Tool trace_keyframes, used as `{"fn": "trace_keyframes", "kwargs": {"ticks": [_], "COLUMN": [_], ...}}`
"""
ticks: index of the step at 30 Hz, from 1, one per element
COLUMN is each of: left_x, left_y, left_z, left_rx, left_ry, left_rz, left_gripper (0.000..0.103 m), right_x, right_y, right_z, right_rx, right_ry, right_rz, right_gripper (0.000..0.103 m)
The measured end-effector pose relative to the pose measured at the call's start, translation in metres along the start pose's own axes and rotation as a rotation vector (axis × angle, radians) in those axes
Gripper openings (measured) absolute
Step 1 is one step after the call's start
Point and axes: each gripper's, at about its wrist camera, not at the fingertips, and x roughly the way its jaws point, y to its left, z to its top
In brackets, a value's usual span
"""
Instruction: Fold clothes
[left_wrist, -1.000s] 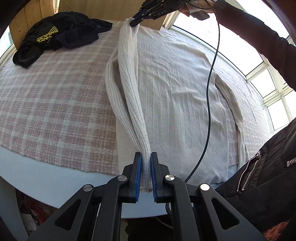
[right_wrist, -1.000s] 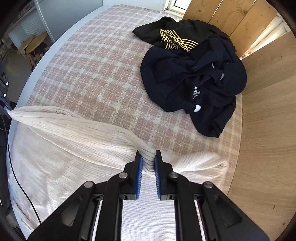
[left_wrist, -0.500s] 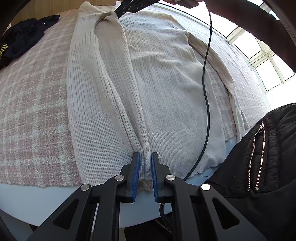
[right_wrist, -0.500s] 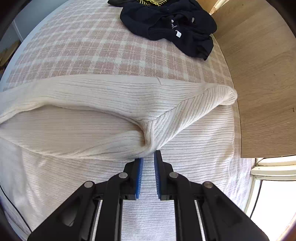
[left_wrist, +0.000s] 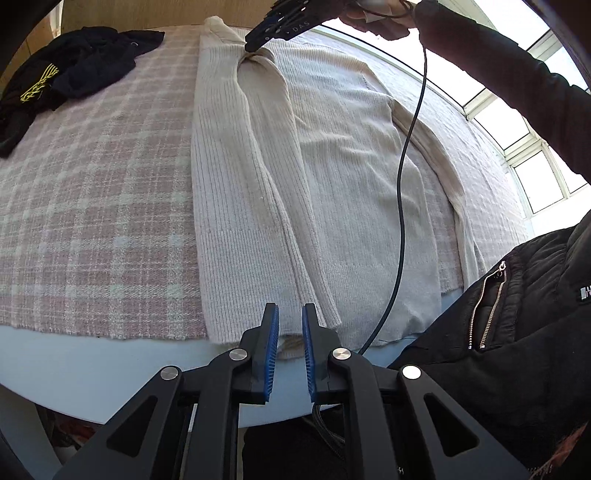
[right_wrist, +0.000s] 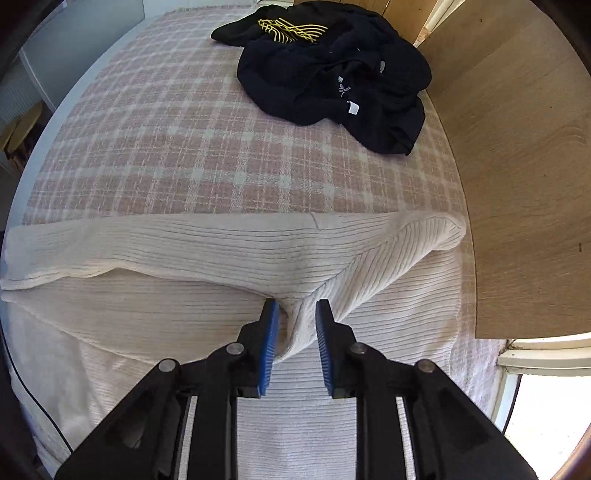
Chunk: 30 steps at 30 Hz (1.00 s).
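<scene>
A cream ribbed sweater (left_wrist: 351, 184) lies flat on the plaid tablecloth (left_wrist: 92, 203), its left side and sleeve folded in over the body. My left gripper (left_wrist: 290, 317) stands open at the hem by the table's near edge, with no cloth between its pads. In the right wrist view the sweater (right_wrist: 184, 251) shows a folded shoulder. My right gripper (right_wrist: 297, 314) is open there, with a loose pinch of the fold still lying between its parted fingers. The left wrist view shows this right gripper (left_wrist: 258, 40) at the sweater's far end.
A pile of black clothes (right_wrist: 332, 81) with yellow print sits on the plaid cloth (right_wrist: 166, 147) beyond the sweater, also the black pile (left_wrist: 74, 70) at far left. A wooden panel (right_wrist: 517, 184) borders the table. A black cable (left_wrist: 402, 166) hangs over the sweater. A person's black jacket (left_wrist: 517, 332) stands at the near right.
Both grippers carried the lifted sweater side over and laid it down on the body. Both then parted their fingers, and the cloth now rests on the table.
</scene>
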Motion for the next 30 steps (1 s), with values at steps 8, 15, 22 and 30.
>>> {"fn": "trace_keyframes", "kwargs": {"ticks": [8, 15, 22, 30], "left_x": [0.007, 0.022, 0.038, 0.046], "left_y": [0.003, -0.001, 0.000, 0.000], "left_z": [0.011, 0.015, 0.017, 0.017], "left_rx": [-0.006, 0.013, 0.016, 0.022], "left_ry": [-0.038, -0.004, 0.033, 0.055], "left_rz": [-0.018, -0.046, -0.067, -0.078], "left_gripper": [0.011, 0.014, 0.014, 0.014], "right_x": [0.016, 0.013, 0.022, 0.027], "right_y": [0.012, 0.008, 0.008, 0.004], "right_z": [0.018, 0.010, 0.012, 0.014], "right_rx": [-0.071, -0.065, -0.084, -0.074], "right_ry": [0.033, 0.037, 0.076, 0.094], "right_rz": [-0.014, 0.007, 0.002, -0.005], "right_gripper": [0.021, 0.033, 0.041, 0.023]}}
